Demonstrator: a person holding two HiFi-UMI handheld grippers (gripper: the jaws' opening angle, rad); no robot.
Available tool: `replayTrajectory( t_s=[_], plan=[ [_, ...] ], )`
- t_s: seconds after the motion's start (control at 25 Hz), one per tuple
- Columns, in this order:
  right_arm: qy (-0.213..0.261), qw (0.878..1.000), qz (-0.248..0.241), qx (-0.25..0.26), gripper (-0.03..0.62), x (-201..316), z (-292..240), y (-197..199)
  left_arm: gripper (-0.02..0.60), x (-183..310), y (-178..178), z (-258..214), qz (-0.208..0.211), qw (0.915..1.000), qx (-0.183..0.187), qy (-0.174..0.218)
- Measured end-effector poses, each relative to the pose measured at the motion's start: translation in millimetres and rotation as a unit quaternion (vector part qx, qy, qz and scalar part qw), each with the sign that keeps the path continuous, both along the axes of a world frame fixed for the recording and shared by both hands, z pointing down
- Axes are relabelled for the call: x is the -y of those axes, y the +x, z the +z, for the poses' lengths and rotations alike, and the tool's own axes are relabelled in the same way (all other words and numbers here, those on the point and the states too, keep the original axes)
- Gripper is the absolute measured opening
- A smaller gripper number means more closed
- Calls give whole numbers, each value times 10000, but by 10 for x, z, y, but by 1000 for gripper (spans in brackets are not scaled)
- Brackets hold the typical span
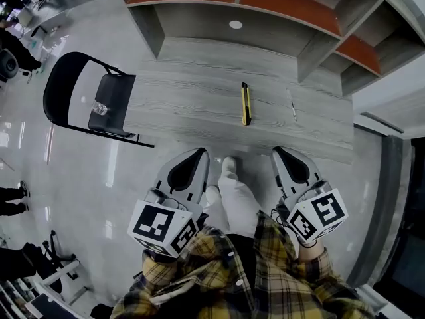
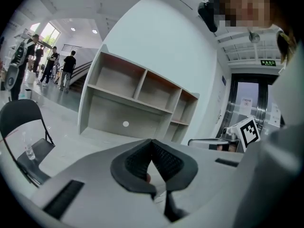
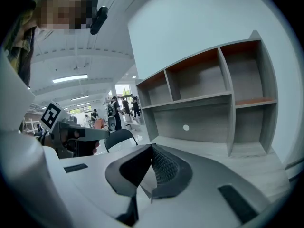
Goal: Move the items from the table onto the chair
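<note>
Left tongs point(image 1: 198, 154) closed, empty, right tongs point(image 1: 279, 153) closed, empty

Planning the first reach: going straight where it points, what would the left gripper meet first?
Likely the left gripper meets bare tabletop, left of the yellow utility knife; depth is unclear.

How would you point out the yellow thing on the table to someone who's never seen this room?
Find the grey wood-grain table by the open shelving. Near its middle lies a slim yellow-and-black stick, probably a box cutter. Its only neighbour, to the right, is a thinner, pale pen-like item.
</note>
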State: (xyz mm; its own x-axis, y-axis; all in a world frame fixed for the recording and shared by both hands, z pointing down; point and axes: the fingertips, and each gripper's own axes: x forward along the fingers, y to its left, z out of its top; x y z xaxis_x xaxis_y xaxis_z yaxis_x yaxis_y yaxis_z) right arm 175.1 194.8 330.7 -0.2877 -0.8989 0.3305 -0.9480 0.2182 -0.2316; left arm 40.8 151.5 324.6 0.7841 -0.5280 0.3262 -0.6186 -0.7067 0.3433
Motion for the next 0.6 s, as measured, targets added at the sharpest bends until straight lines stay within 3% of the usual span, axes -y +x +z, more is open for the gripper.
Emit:
replayTrajectory(
  t_s=[0.32,0.6],
  plan=[
    [242,9997,-23,77,17,739,-154,373,5,739,477,-198,128,9995,65,286],
    [245,9996,25,111,18,925,-166,633,5,985,940,-124,397,9985,244,280]
  ],
)
